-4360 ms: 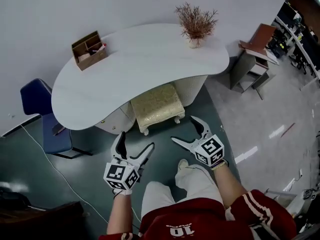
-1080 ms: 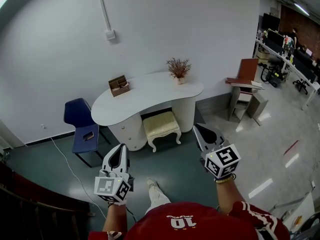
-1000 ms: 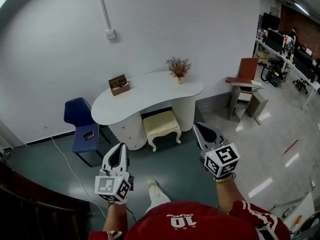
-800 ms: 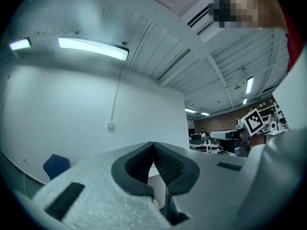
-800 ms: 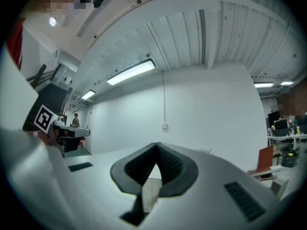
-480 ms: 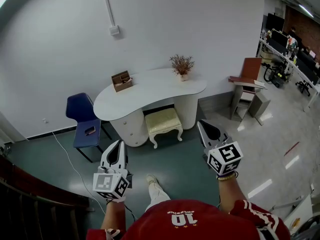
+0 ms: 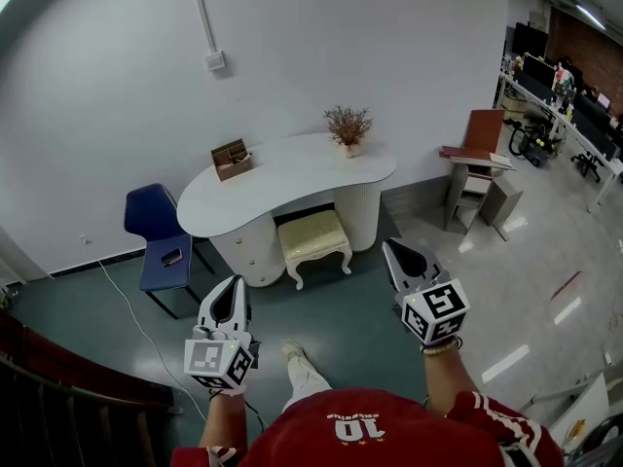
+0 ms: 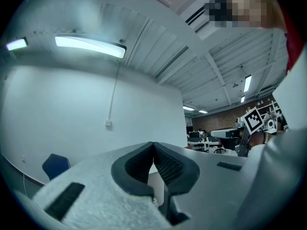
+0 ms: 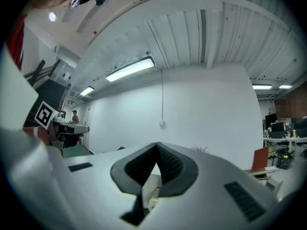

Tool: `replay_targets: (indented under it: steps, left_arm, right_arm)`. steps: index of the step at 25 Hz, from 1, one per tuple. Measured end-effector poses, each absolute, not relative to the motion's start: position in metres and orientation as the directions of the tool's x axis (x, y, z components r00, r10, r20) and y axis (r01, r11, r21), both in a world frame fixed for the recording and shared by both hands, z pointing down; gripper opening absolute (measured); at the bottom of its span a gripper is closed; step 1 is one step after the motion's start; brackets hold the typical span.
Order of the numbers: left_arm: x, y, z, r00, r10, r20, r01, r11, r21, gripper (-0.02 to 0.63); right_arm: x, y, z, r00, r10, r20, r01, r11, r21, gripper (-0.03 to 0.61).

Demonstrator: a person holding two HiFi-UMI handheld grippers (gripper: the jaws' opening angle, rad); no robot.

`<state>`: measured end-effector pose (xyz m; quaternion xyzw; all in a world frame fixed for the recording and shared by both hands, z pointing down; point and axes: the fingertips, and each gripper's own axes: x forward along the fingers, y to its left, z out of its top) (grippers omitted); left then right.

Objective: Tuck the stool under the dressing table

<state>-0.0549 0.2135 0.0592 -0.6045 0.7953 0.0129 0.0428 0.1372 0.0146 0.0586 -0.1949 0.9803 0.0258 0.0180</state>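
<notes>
Partly, stool (image 7: 313, 238) juts past dressing table (image 7: 292, 178) edge

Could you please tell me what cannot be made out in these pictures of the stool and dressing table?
Head view: the rear of the stool is hidden under the dressing table, so how far in it sits is unclear.
Head view: the contents of the wooden box are too small.
Head view: the item on the blue chair is too small to name.
Both gripper views: the shut jaws block the stool.
</notes>
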Motion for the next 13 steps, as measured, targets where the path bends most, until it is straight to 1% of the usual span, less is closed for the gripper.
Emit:
replay_targets:
  steps: [13]
  left_arm:
    - [-0.060,0.216,0.069,-0.277,-0.959,-0.066,-0.960,0.278,-0.014,-0.009]
  right_arm:
    - [0.137,0.014,0.064,-0.924,-0.379,-0.039,-0.380,0.925,0.021,0.002]
